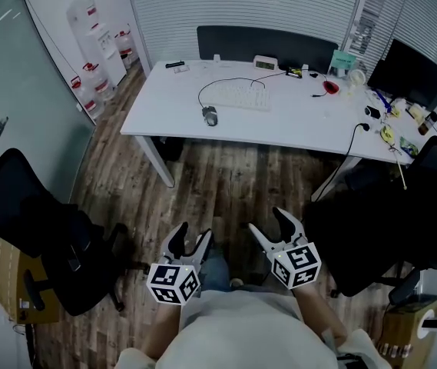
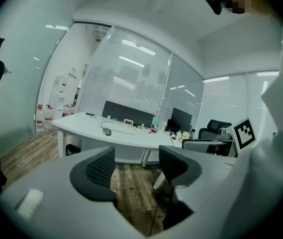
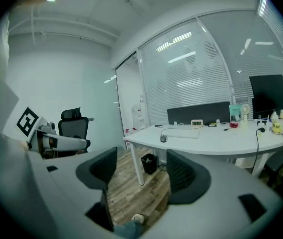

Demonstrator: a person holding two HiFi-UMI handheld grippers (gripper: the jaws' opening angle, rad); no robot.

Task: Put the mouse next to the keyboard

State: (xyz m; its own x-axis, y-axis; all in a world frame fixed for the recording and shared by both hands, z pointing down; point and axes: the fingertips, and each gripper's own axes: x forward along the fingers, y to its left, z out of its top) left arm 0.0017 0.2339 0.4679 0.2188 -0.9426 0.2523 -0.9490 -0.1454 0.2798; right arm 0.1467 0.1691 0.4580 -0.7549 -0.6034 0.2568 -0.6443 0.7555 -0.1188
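Observation:
A grey wired mouse [image 1: 210, 115] lies on the white desk [image 1: 164, 106], just off the near left corner of the white keyboard [image 1: 241, 97]; its black cable loops back over the keyboard. Both show small and far in the left gripper view, mouse [image 2: 107, 131] and keyboard [image 2: 124, 130], and in the right gripper view, mouse [image 3: 163, 139] and keyboard [image 3: 183, 134]. My left gripper [image 1: 192, 239] and right gripper [image 1: 272, 224] hang over the wooden floor well short of the desk. Each stands open with nothing between its jaws.
Black office chairs stand at the left [image 1: 26, 221] and right [image 1: 387, 214] of me. The desk's right end carries a monitor [image 1: 406, 75], a red object [image 1: 330, 87] and small clutter. A dark partition [image 1: 264, 46] backs the desk. Water bottles [image 1: 99, 71] stand by the glass wall.

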